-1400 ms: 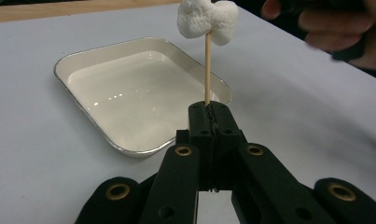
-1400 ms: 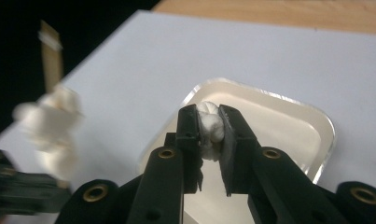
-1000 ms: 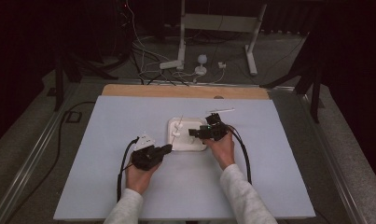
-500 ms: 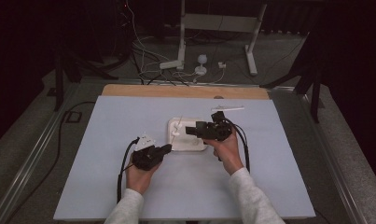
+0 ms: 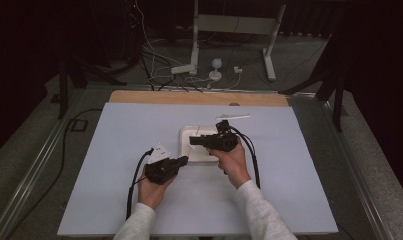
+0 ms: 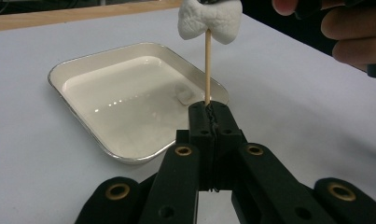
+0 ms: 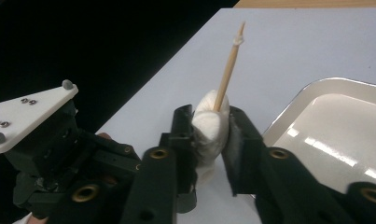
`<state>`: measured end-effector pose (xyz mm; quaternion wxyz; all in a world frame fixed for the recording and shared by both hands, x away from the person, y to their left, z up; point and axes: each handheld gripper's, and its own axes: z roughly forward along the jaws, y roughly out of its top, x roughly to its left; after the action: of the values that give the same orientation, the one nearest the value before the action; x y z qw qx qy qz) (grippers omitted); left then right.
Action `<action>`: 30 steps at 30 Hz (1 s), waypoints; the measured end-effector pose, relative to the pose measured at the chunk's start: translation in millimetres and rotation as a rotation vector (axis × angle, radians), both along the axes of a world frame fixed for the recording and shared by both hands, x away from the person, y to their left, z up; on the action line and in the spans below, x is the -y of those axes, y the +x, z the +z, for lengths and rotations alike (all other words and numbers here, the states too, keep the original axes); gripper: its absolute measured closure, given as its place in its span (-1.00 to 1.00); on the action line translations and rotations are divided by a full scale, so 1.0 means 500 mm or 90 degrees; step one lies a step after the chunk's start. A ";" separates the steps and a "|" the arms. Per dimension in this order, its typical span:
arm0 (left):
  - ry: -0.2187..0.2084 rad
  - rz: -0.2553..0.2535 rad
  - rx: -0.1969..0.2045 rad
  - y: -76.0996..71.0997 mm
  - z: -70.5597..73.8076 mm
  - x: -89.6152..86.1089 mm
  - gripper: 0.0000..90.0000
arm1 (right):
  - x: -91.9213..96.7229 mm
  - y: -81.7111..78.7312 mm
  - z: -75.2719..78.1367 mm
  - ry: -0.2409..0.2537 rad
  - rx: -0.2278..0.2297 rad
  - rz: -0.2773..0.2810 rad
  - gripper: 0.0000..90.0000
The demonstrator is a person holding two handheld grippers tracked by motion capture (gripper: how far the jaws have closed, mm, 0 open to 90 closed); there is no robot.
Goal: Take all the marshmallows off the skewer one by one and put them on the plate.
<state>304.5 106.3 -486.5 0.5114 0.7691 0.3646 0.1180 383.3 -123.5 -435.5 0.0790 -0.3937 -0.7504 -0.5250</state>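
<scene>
Since the earlier frames, the right gripper had swung leftward over the tray, toward the middle of the high view, while the left gripper had kept its place just below the tray's lower edge. That left gripper's jaws were pressed together on the foot of a thin wooden skewer, which stood upright from them. The right gripper's jaws were clamped on a white marshmallow, squeezing its sides, with the skewer's pointed tip poking out beyond it in the right gripper view. Threading the marshmallow along the stick seemed to be the step in hand; doing it well would mean keeping the skewer steady and sliding the marshmallow straight along its line, with a grip soft enough not to tear it. A second small white piece lay in the cream tray near its right rim. The tray sat on a pale blue board edged at the top by a wooden strip. Beyond, cables and a white stand occupied a dark floor.
</scene>
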 end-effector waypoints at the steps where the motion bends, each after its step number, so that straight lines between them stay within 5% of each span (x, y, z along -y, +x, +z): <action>1: 0.000 -0.002 0.001 0.000 0.000 -0.001 1.00 | 0.003 -0.001 0.003 0.001 -0.001 -0.002 0.76; 13: 0.008 0.003 0.027 -0.010 -0.005 0.003 1.00 | 0.013 -0.003 0.020 -0.002 0.018 -0.013 0.79; 16: 0.042 0.006 0.026 -0.011 -0.010 0.005 1.00 | 0.023 -0.001 0.032 0.018 0.031 -0.036 0.81; 18: 0.018 0.005 0.018 -0.013 -0.017 0.002 1.00 | 0.031 0.003 0.040 0.030 0.025 -0.043 0.81; 21: 0.027 -0.004 0.029 -0.014 -0.009 0.006 1.00 | 0.036 0.002 0.057 -0.004 0.052 -0.040 0.81; 24: 0.065 0.007 0.014 -0.013 -0.020 0.006 1.00 | 0.052 0.005 0.069 0.032 0.057 -0.066 0.82; 26: 0.053 0.018 -0.004 -0.010 -0.029 -0.002 1.00 | 0.076 0.010 0.084 0.080 0.059 -0.088 0.82; 30: 0.027 0.024 -0.002 -0.007 -0.020 -0.006 1.00 | 0.088 0.009 0.098 0.033 0.073 -0.082 0.80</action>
<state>300.8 109.5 -496.2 0.4919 0.7733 0.3768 0.1342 388.1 -167.7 -386.7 0.0121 -0.4082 -0.7131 -0.5698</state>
